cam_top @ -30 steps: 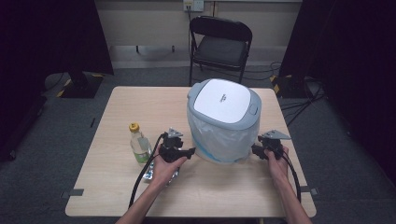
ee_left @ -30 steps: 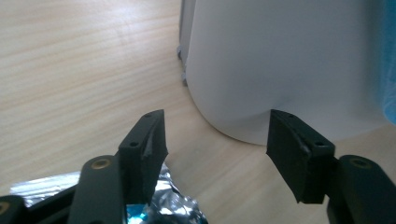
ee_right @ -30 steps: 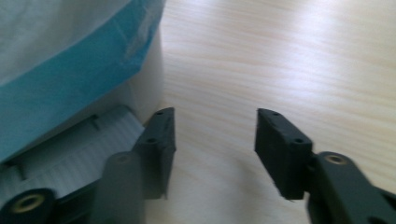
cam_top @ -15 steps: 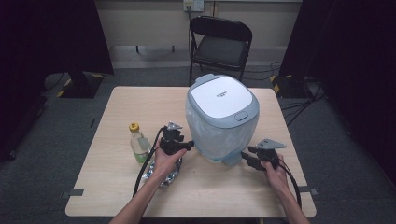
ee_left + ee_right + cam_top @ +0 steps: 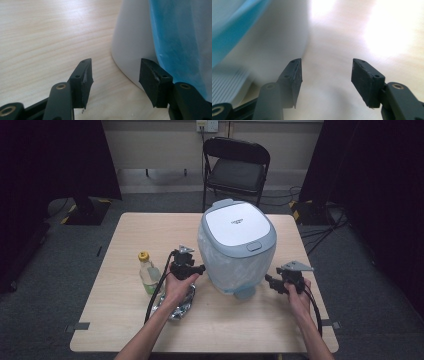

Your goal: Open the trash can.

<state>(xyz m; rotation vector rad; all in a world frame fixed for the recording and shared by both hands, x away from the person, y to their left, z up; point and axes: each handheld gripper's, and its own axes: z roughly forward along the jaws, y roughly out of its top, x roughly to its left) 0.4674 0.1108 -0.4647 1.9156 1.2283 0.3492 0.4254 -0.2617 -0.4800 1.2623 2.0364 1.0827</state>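
A white pedal bin [image 5: 235, 245] with a grey-rimmed lid and a blue liner bag stands mid-table. My left gripper [image 5: 201, 268] is at its left side, jaws apart after closing a little; nothing is between them. Its own view has the gripper [image 5: 115, 77] just short of the bin's white wall [image 5: 130, 50] and blue bag [image 5: 180, 37]. My right gripper [image 5: 268, 281] sits low at the bin's right. Its jaws have just been opening and hold nothing. From the right gripper [image 5: 325, 77] the bin wall [image 5: 274, 37] lies to the left.
A small plastic bottle [image 5: 147, 272] with a yellow cap stands left of my left hand. A crumpled silver wrapper [image 5: 175, 309] lies under that wrist. The bin's pedal [image 5: 245, 294] pokes out toward the front. A folding chair [image 5: 235, 170] stands behind the table.
The bin has turned a little, its lid latch swinging toward the front. My right gripper dipped and came back beside the bin with jaws wider. My left gripper shifted slightly away from me.
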